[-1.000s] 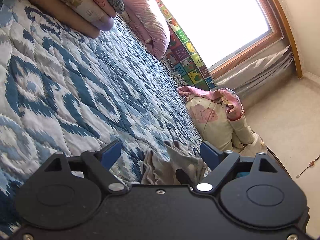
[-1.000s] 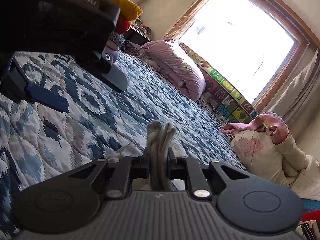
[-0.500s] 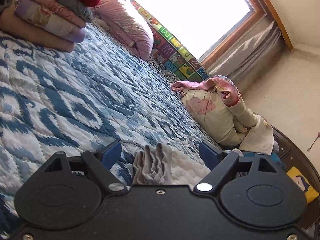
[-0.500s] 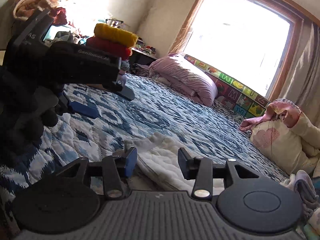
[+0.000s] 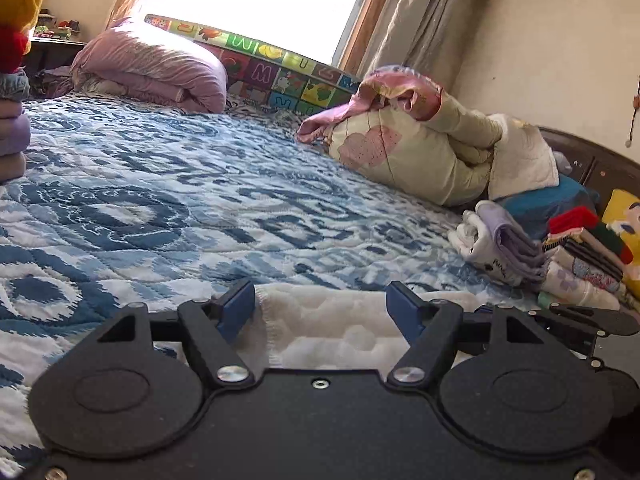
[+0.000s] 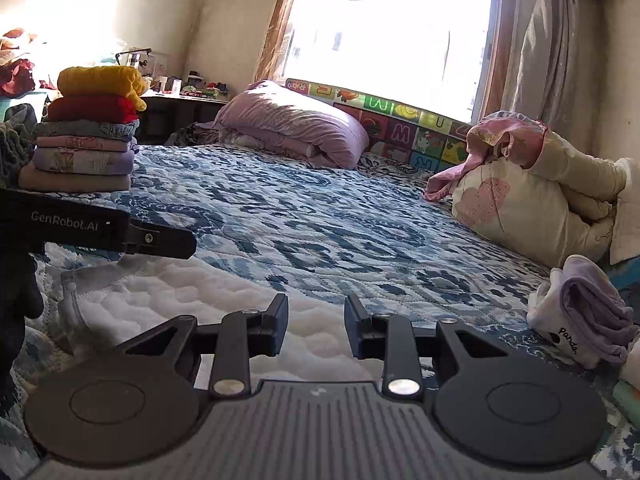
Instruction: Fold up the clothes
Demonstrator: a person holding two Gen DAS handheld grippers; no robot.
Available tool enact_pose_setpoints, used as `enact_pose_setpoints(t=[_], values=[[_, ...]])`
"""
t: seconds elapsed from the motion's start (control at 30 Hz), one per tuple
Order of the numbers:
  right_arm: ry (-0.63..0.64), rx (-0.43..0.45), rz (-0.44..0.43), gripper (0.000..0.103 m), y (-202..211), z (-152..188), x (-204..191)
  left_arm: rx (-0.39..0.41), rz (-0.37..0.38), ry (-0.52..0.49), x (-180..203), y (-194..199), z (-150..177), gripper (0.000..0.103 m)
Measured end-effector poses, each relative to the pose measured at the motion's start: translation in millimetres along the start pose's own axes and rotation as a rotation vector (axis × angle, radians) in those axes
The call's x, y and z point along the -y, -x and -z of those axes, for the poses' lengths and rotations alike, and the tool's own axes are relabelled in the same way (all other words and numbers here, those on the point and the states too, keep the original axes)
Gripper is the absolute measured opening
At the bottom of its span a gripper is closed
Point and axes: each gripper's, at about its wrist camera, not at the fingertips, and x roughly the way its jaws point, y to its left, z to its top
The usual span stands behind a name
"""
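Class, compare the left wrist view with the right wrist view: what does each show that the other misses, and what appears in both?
Only the left wrist view shows the striped folded pile at far right. Only the right wrist view shows the whole tall folded stack, yellow on top, and the left hand-held gripper from outside. Both show the white quilted garment on the blue patterned quilt, the pink duvet and the window.
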Motion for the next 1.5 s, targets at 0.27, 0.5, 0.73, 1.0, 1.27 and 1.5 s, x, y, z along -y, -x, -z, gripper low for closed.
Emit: enact_pose_setpoints(t=[0.27,0.5,0.73,1.0,1.27,1.5], values=[[-0.042,-0.072,-0.068,0.032,-24,34,1,-0.029,-0.073,-0.129,6,-7,15,0.073],[-0.059,0.091,-0.012,0.039,21,22,-1,0.092,0.004,-0.346,44,33,23,0.072],[-0.075,-0.089,-0.031,0.039,1,38,-5,-0.066,0.009,-0.305,37,14,36,0.075],[-0.226,-0.057,0.004,0.063,35,29,12,-0.005,0.101,0.259,-47,62,16,0.084],[-0.936,-0.114,-0.099,0.076,21,84,70,-0.092,0.179,0.638,-91,64,34,0.086],[-1.077,-0.133,-0.192,0.076,0,91,71,-0.089,0.165,0.585,-66,44,32,0.076]])
